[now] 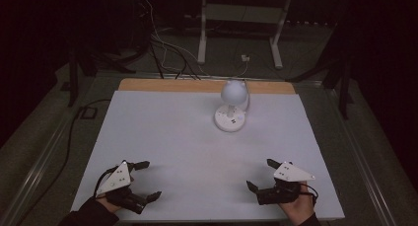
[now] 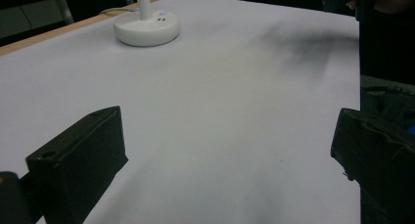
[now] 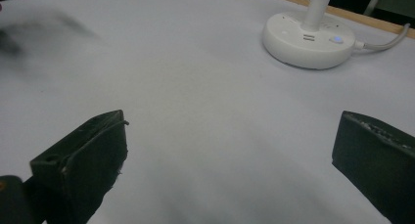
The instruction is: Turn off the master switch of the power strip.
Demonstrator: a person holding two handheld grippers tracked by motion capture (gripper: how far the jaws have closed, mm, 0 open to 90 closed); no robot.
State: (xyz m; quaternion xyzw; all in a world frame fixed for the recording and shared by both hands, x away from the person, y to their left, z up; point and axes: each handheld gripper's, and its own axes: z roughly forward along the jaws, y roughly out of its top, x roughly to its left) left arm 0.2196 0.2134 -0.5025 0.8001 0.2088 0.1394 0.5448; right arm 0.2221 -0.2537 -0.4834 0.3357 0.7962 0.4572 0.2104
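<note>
A white desk lamp (image 1: pixel 231 105) with a round head and round base stands at the far middle of the white table top (image 1: pixel 162 132). Its base (image 2: pixel 147 28) shows at the top left of the left gripper view, and its base (image 3: pixel 308 38) sits at the top right of the right gripper view with a small lit button. My left gripper (image 1: pixel 150 179) rests near the front left edge, jaws wide apart and empty. At the front right, my right gripper (image 1: pixel 261 174) is likewise open with nothing between its jaws. Both are far from the lamp.
A white cable (image 3: pixel 386 40) runs from the lamp base off the back edge. A wooden strip (image 1: pixel 197 85) borders the table's far side. Beyond it, cables (image 1: pixel 167 48) lie on the dark floor by a white frame stand (image 1: pixel 241 23).
</note>
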